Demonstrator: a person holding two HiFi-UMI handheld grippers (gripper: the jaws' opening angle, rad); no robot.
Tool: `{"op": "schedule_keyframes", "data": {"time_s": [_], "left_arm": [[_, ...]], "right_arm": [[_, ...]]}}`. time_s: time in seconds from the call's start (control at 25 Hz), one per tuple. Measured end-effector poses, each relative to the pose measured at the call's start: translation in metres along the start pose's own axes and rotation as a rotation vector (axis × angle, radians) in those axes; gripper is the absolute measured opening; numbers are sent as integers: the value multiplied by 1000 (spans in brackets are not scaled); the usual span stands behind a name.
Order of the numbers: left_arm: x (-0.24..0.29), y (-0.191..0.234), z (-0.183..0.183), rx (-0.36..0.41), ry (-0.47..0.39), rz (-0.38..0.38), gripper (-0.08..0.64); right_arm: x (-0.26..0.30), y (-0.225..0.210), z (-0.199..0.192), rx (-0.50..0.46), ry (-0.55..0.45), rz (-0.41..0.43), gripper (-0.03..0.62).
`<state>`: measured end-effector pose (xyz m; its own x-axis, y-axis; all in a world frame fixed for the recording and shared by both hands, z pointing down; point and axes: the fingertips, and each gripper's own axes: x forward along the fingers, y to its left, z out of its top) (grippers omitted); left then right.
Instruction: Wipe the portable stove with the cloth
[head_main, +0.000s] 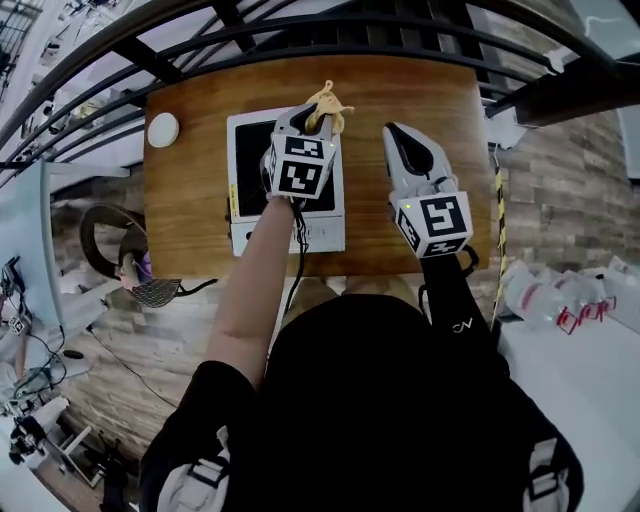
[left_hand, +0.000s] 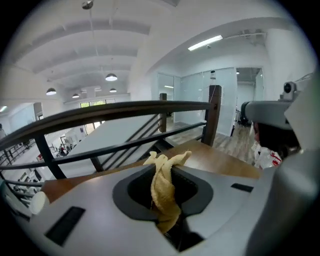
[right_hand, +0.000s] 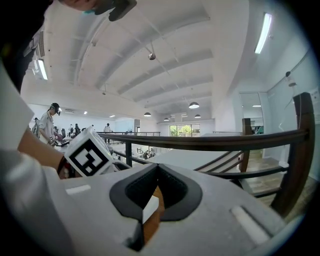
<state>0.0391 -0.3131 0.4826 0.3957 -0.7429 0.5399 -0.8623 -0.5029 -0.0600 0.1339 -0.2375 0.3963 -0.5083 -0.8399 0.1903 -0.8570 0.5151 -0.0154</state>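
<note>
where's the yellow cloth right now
In the head view, near top centre, the yellow cloth is pinched in the left claw, over the far edge of the portable stove.

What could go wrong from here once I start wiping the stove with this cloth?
The cloth is pinched as a narrow bunch in the left gripper, so the hard jaw tips might scrape the stove instead. The right gripper is shut and off to one side, holding nothing, so the stove could slide on the table when pushed.
</note>
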Motion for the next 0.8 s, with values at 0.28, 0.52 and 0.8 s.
{"op": "schedule_keyframes", "data": {"time_s": [0.28, 0.52, 0.8], "left_arm": [[37, -17, -39, -3, 166, -11, 60], [-3, -45, -63, 32, 195, -69, 58], [-71, -105, -101, 109, 176, -201, 60]], "right_arm": [[-6, -31, -6, 18, 5, -25, -1], [-1, -25, -4, 22, -2, -15, -1], [1, 8, 5, -1, -12, 19, -2]]}}
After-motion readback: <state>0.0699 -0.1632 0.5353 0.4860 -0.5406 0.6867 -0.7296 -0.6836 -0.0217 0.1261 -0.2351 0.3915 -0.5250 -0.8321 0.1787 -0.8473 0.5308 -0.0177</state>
